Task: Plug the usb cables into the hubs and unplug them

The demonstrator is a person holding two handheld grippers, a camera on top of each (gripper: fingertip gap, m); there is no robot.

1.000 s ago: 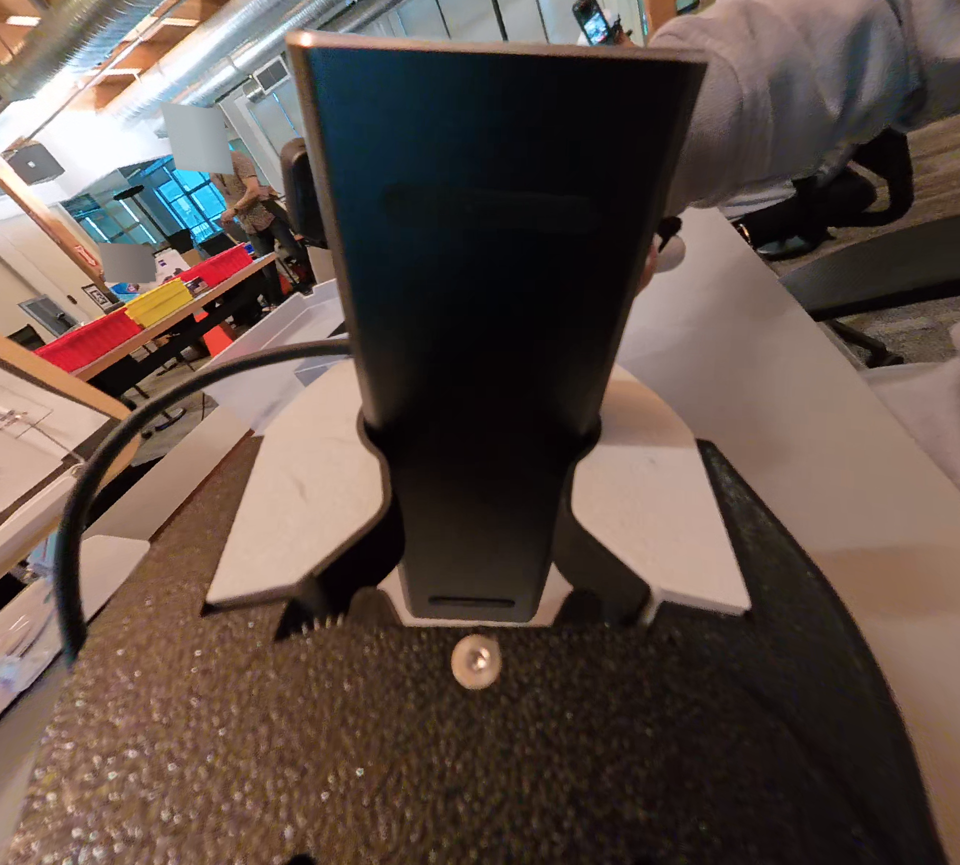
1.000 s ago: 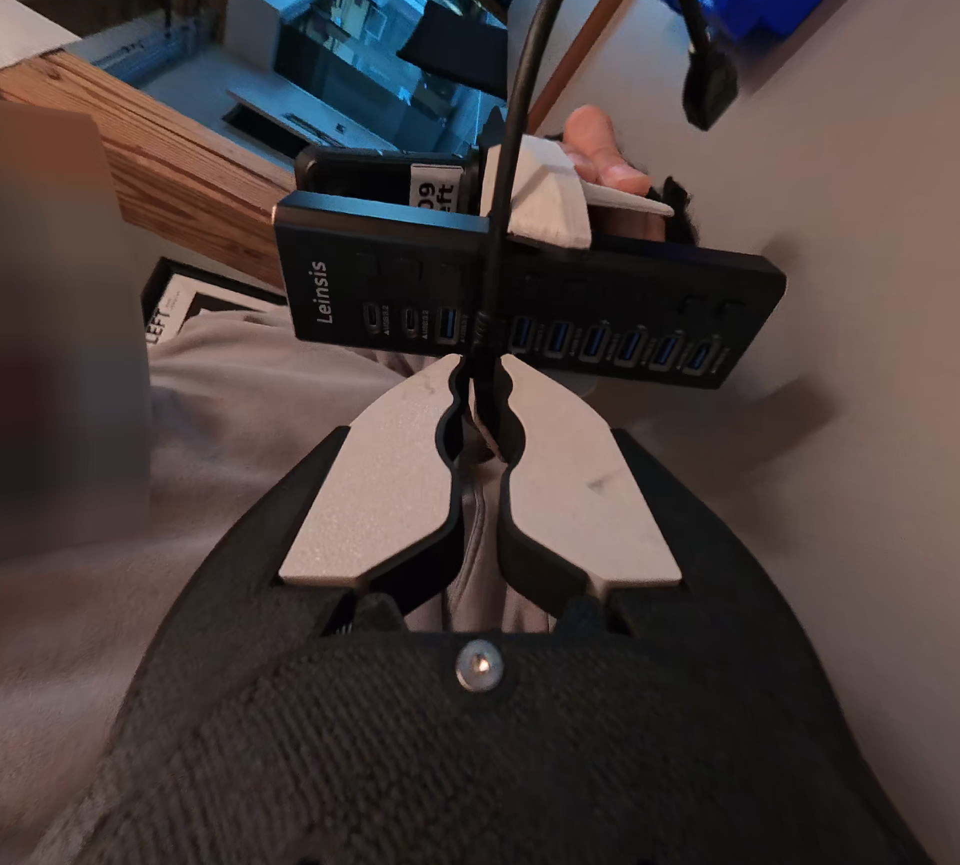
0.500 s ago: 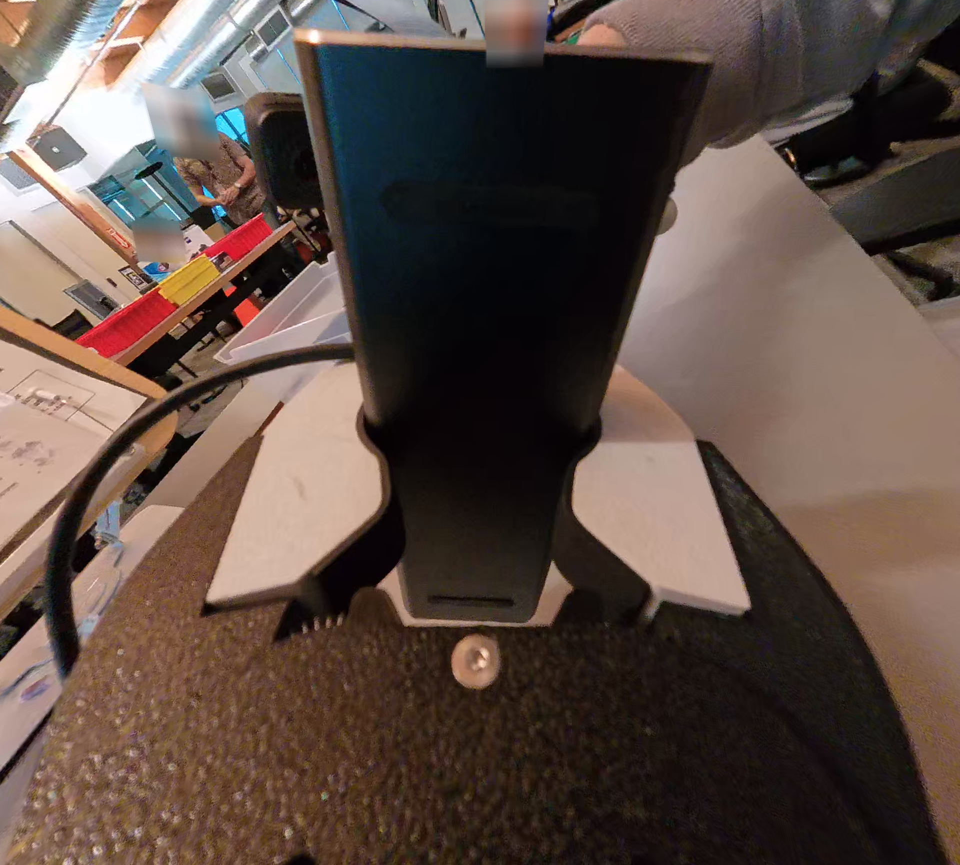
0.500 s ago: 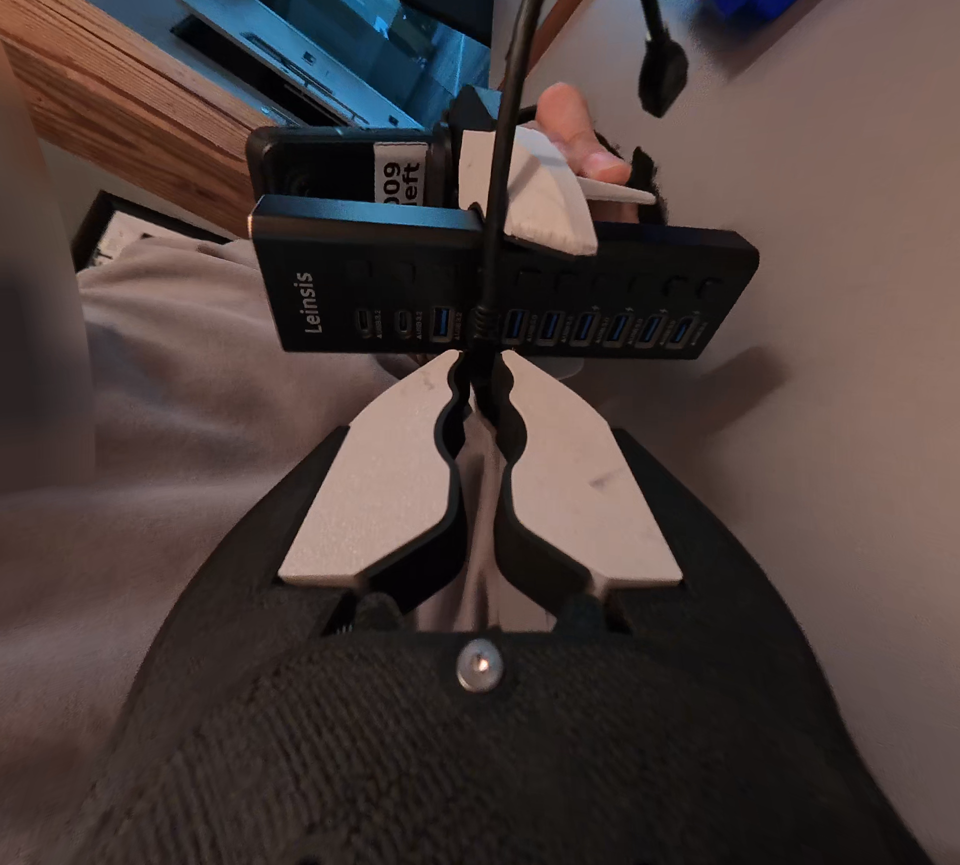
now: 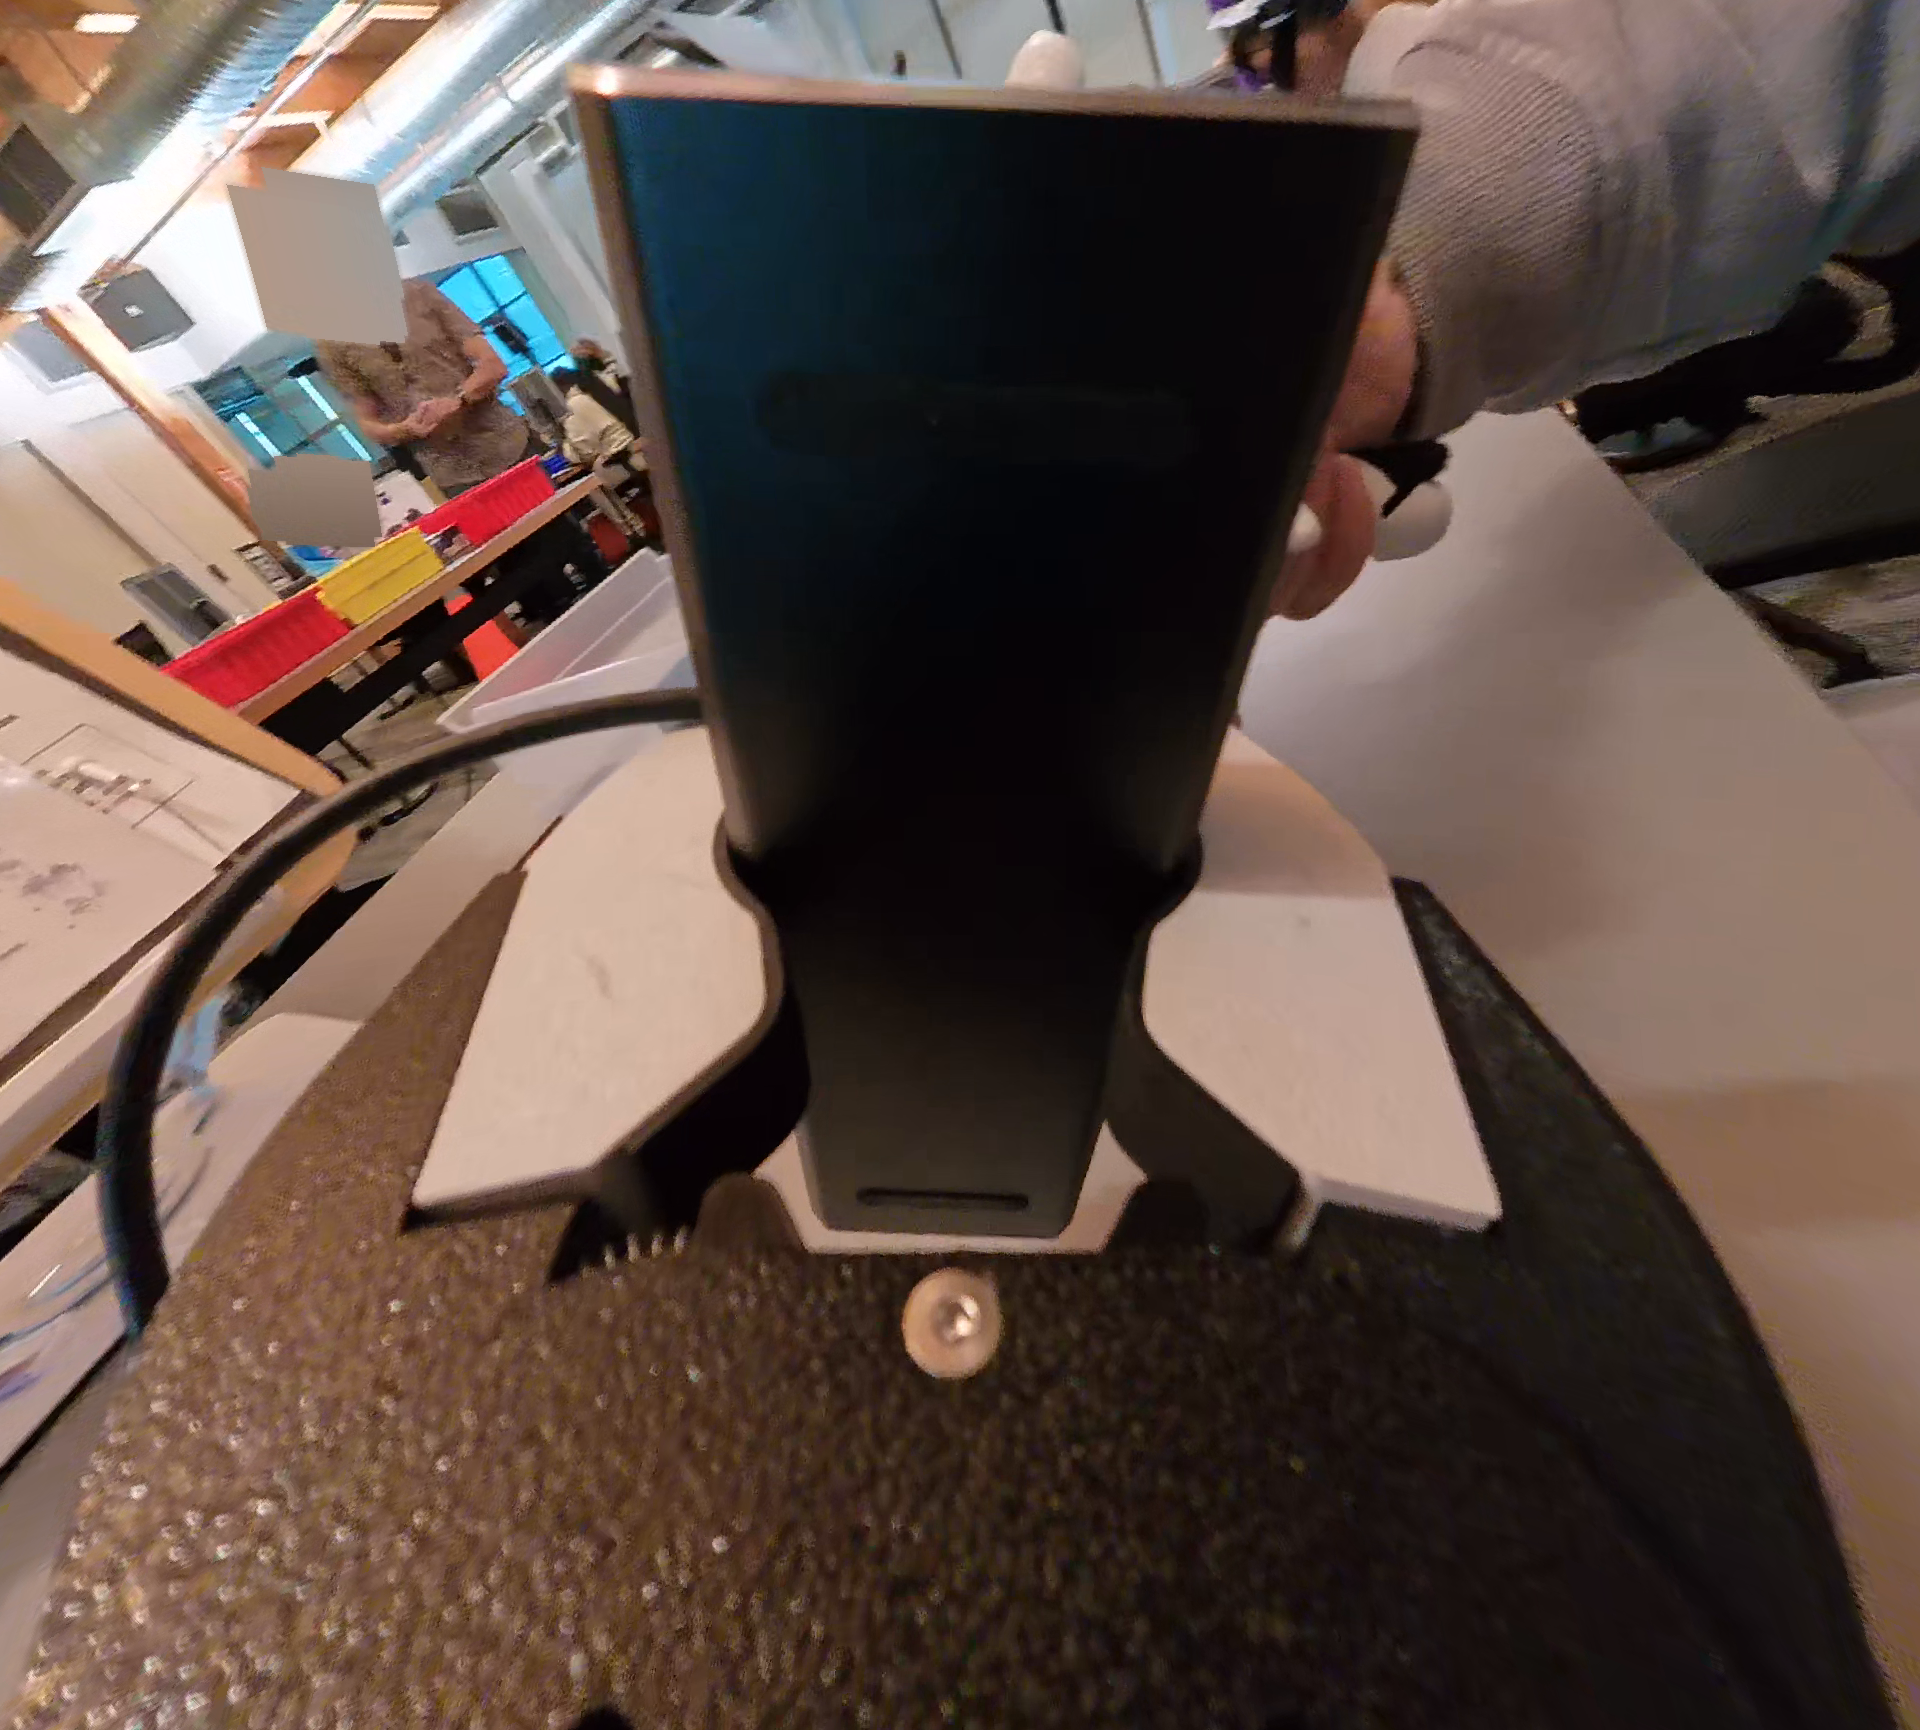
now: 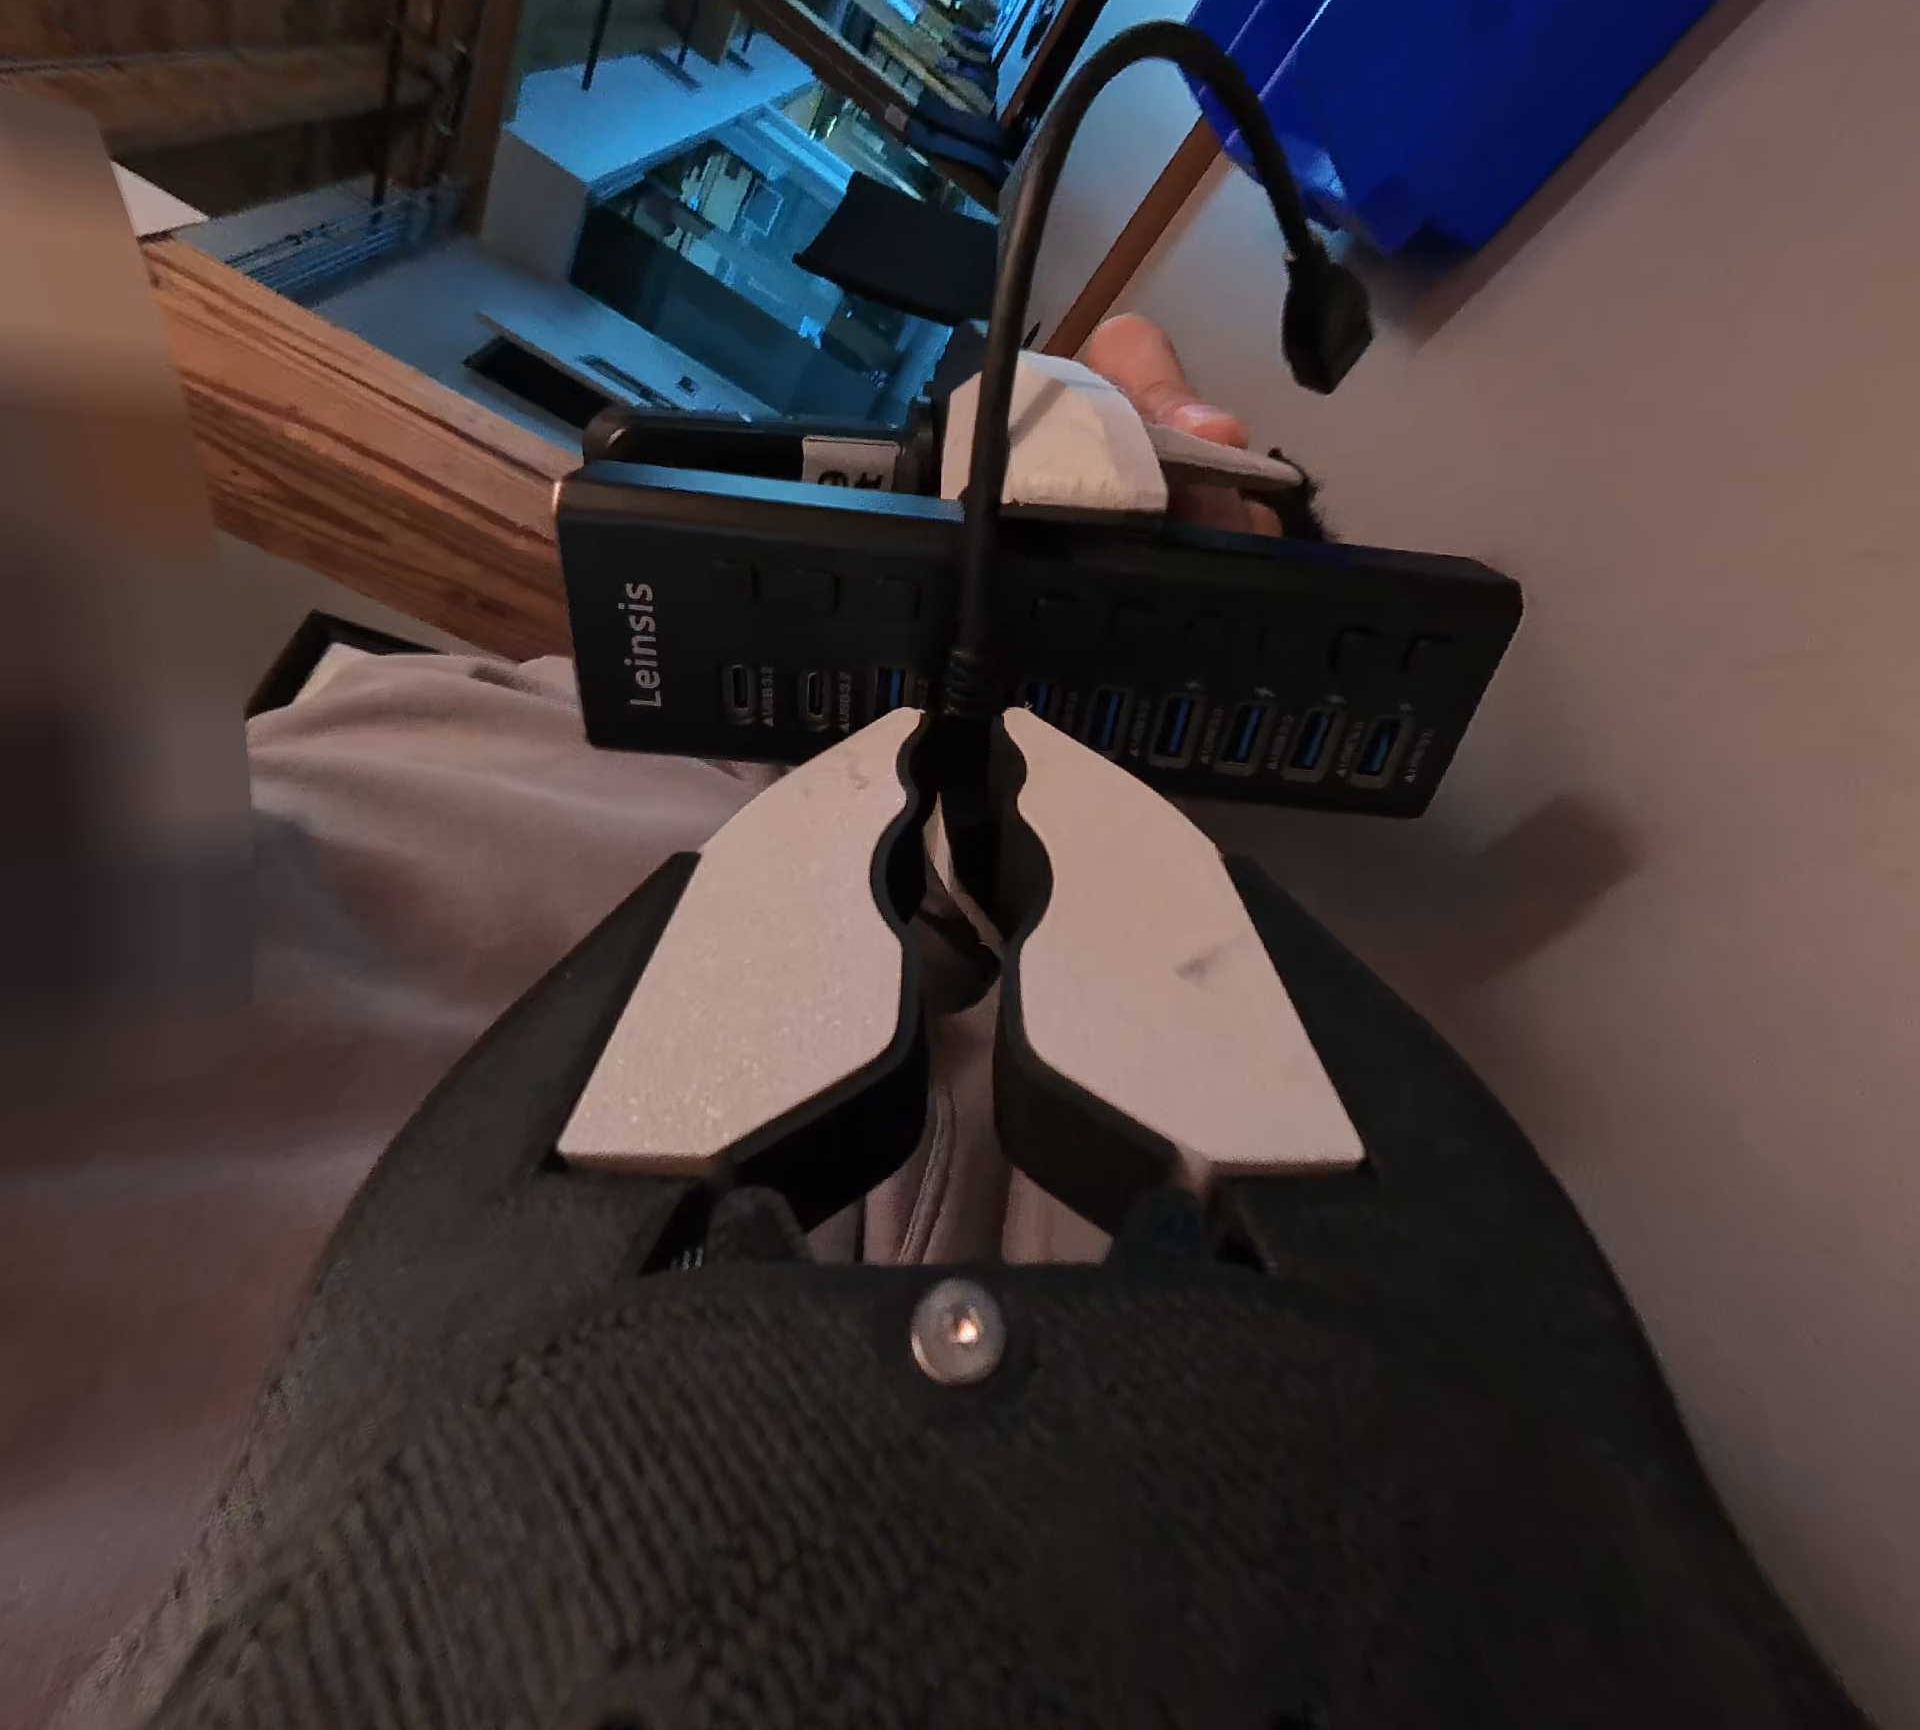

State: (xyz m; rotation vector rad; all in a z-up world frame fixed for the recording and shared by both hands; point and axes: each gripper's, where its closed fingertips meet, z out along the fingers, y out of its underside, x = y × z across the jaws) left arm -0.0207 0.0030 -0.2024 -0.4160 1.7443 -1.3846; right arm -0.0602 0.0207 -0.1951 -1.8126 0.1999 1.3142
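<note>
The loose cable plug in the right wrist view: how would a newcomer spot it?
Find the blue bin at top right. The black cable arches up from the right tongs toward it; the loose plug dangles at its end over the pale table, connected to nothing.

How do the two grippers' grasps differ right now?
The left gripper is spread wide around the black hub; the right gripper is pinched nearly closed on the thin cable plug. The left holds the hub by its broad body; the right holds only the connector end. Both are shut on something.
</note>
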